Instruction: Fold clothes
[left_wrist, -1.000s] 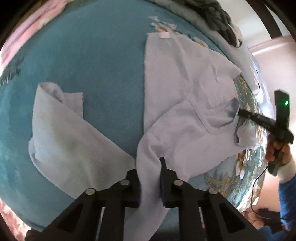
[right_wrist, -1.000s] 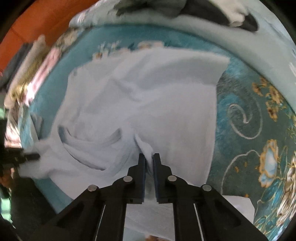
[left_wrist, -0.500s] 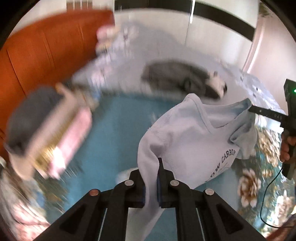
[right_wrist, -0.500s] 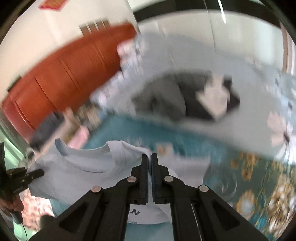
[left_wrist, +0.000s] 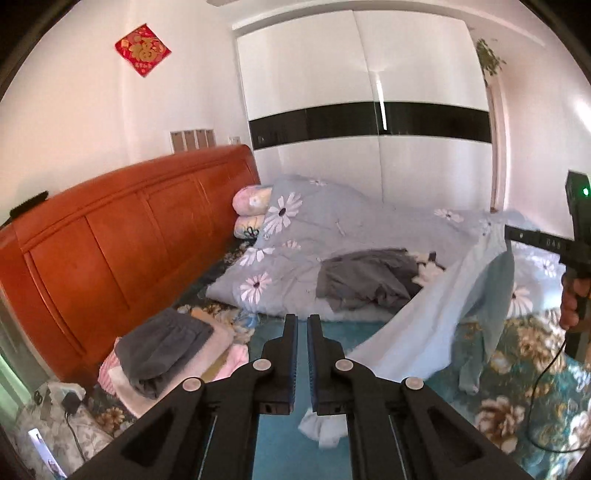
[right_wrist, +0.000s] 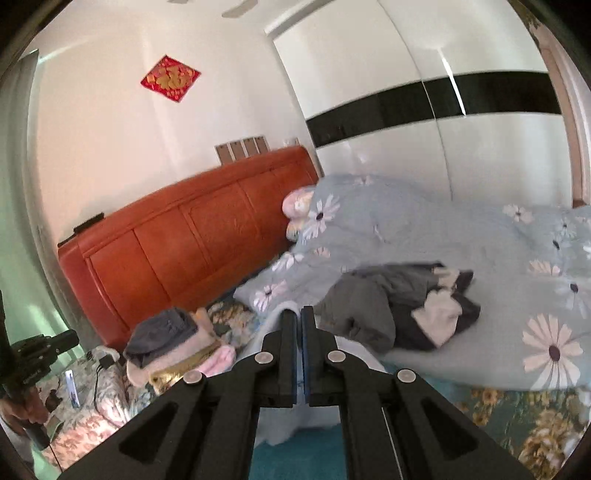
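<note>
Garment: the pale blue T-shirt (left_wrist: 424, 328) hangs in the air above the bed (left_wrist: 524, 384), stretched from my right gripper (left_wrist: 508, 232) down toward my left gripper (left_wrist: 301, 325).
Left gripper: jaws nearly together; I cannot tell from the left wrist view whether cloth sits between them, since the shirt edge runs under the gripper body and a white scrap shows below it.
Right gripper: in its own view (right_wrist: 299, 319) the jaws are closed with only a sliver between them, and pale cloth bulges just beneath; seen from the left wrist view, the tip meets the shirt's upper corner, so I judge it clamped on the shirt.
Step in hand: I read this as lifting and spreading the shirt. To do it well I keep both grippers level and apart so the cloth hangs flat, then lower it onto the teal area without dragging it into the grey clothes pile (left_wrist: 365, 280).
Hidden: the shirt's lower hem, its print side and the far sleeve are out of sight.
Nearby: a folded stack (left_wrist: 166, 354) lies by the headboard (left_wrist: 122, 236).
</note>
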